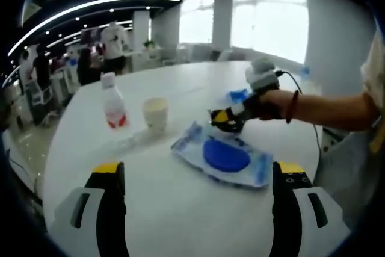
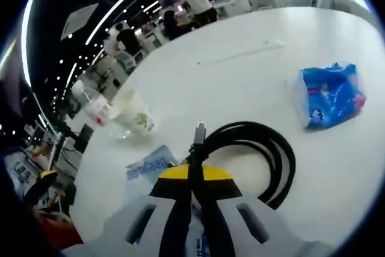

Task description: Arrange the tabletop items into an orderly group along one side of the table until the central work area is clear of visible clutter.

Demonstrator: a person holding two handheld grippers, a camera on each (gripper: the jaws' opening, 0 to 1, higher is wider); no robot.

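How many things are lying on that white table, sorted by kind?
Bottles: 1, the plastic bottle
Cups: 1, the paper cup
Blue packets: 2, the wipes pack and the crumpled blue packet
Cables: 1, the black cable, pinched in the right gripper
Total: 5

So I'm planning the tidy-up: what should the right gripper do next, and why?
Probably carry the black cable toward the blue packet and set it down beside it. The right gripper looks shut on the cable, and the packet already lies off to one side.
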